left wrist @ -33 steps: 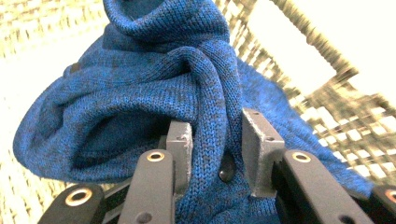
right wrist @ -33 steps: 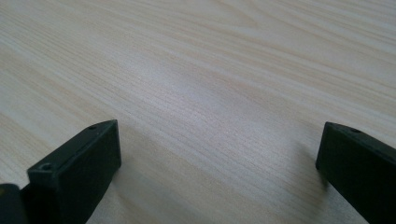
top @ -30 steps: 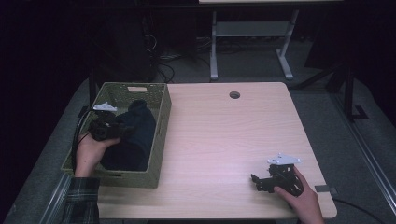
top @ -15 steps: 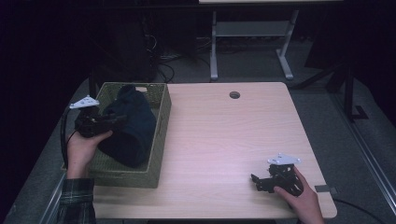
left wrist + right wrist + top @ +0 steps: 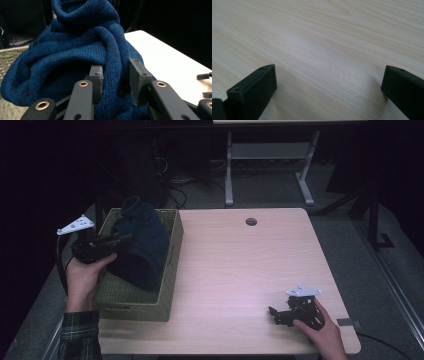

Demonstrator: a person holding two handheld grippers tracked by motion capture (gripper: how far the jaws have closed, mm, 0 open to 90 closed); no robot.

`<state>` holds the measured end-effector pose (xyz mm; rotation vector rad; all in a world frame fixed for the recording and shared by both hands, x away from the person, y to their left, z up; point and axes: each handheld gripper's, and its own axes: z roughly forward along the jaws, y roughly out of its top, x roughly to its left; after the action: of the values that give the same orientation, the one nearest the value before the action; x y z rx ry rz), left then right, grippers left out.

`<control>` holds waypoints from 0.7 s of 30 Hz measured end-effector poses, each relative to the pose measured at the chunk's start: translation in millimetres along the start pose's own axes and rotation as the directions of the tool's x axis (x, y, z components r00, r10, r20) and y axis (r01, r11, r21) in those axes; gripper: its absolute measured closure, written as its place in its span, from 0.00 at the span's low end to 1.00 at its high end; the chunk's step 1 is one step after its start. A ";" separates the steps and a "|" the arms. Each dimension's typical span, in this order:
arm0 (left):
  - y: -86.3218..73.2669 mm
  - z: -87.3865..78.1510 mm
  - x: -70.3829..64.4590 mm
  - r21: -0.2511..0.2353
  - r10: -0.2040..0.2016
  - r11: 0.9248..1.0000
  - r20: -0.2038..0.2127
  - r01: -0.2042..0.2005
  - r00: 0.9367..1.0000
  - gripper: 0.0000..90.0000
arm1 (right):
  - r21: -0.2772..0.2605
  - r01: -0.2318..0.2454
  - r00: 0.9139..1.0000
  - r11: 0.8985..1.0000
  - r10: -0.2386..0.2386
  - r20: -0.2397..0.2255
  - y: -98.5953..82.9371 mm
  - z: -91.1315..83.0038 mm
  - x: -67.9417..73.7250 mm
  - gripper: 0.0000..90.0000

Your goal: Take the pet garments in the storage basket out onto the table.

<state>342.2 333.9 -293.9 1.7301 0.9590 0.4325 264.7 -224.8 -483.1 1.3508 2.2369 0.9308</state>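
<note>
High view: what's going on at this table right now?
A person works with a gripper in each hand. The left gripper is shut on a fold of a dark blue knitted sweater, which bulges up out of the green woven basket at the left of the wooden table. Part of the sweater is lifted above the rim. The right gripper rests open on the table near the front right corner, holding nothing.

You're wearing a plaid sleeve (image 5: 77, 335) on the left; both black grippers are carrying pale three-cornered plates and trailing dark cables.
</note>
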 end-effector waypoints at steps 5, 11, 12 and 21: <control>5.8 -2.8 -6.3 -0.031 0.006 0.999 0.023 -0.006 1.000 0.74 | 0.000 -0.001 1.000 1.000 0.001 0.000 0.0 0.0 0.0 0.00; 14.6 -2.9 -13.8 -0.061 0.022 0.998 0.053 -0.018 0.998 0.74 | 0.001 0.000 1.000 1.000 0.000 -0.001 0.1 0.0 0.0 0.00; 16.2 -2.5 -15.4 -0.067 0.024 0.998 0.059 -0.020 0.998 0.74 | 0.001 0.000 1.000 1.000 0.000 -0.001 0.1 0.0 0.0 0.00; 31.4 2.9 -30.2 -0.115 0.052 0.993 0.105 -0.040 0.993 0.74 | 0.001 0.000 1.000 1.000 0.000 -0.001 0.1 0.1 0.0 0.00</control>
<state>337.9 305.1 -261.3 1.6585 0.8040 0.4115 264.8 -224.7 -483.1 1.3513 2.2380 0.9308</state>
